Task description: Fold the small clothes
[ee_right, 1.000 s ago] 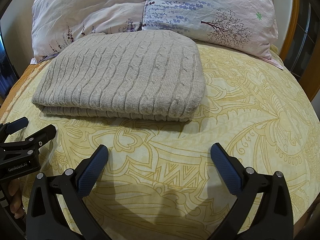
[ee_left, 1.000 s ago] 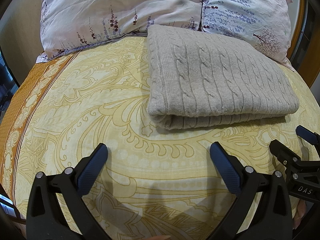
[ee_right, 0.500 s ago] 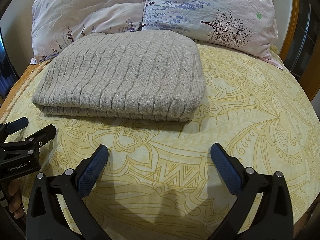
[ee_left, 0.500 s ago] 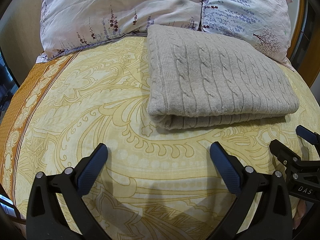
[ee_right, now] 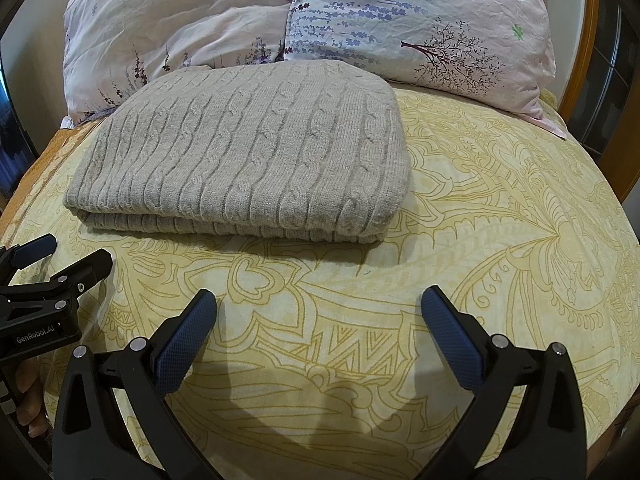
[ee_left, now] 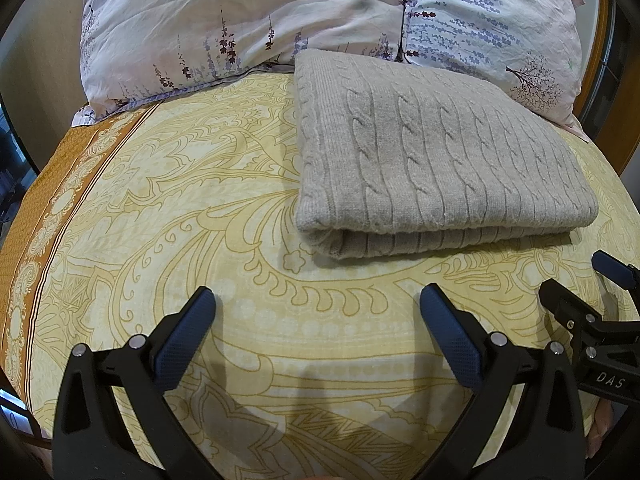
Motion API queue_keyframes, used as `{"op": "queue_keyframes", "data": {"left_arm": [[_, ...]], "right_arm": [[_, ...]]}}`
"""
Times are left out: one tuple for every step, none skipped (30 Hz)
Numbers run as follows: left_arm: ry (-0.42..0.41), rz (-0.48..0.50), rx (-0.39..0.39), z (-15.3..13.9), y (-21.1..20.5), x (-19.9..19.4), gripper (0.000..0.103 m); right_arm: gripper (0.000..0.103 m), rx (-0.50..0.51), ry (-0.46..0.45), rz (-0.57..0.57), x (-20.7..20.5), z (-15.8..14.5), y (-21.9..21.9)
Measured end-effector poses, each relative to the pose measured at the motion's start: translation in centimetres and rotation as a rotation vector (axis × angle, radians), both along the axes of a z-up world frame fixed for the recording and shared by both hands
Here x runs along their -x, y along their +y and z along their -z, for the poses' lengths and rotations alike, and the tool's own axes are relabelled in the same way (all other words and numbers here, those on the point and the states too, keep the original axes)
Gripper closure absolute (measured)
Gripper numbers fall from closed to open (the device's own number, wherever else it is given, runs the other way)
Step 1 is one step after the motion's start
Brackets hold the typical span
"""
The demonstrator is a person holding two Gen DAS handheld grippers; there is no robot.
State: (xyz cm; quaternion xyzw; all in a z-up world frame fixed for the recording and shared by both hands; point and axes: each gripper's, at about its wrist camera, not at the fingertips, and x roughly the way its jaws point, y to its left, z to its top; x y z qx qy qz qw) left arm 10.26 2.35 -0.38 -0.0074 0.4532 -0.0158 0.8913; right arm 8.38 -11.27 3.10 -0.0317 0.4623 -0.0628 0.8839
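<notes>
Bed [ee_left: 168, 216] w/ yellow paisley sheet fills left wrist view. Folded grey cable-knit sweater [ee_left: 432, 160] lies flat just below the pillows [ee_left: 240, 20], likely parked there as done. Left gripper [ee_left: 316, 320] spread wide, holding nothing, just short of sweater's near fold edge; bare sheet to sweater's left.

Right wrist view: right gripper [ee_right: 318, 320] also wide apart, empty, near sweater [ee_right: 248, 152]; open sheet right of it toward wooden bed frame [ee_right: 576, 80].

Yellow-patterned bed [ee_left: 168, 208] bearing a folded grey knit [ee_left: 432, 160] (perhaps a sweater) and two floral pillows [ee_right: 420, 24].
</notes>
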Motion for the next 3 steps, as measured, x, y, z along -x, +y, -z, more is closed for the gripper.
{"op": "queue_keyframes", "data": {"left_arm": [[0.000, 0.000, 0.000, 0.00, 0.00, 0.01, 0.002], [0.000, 0.000, 0.000, 0.01, -0.02, 0.04, 0.002], [0.000, 0.000, 0.000, 0.01, -0.03, 0.06, 0.002]], "right_arm": [[0.001, 0.000, 0.000, 0.000, 0.03, 0.01, 0.00], [0.001, 0.000, 0.000, 0.000, 0.00, 0.00, 0.00], [0.001, 0.000, 0.000, 0.000, 0.00, 0.00, 0.00]]}}
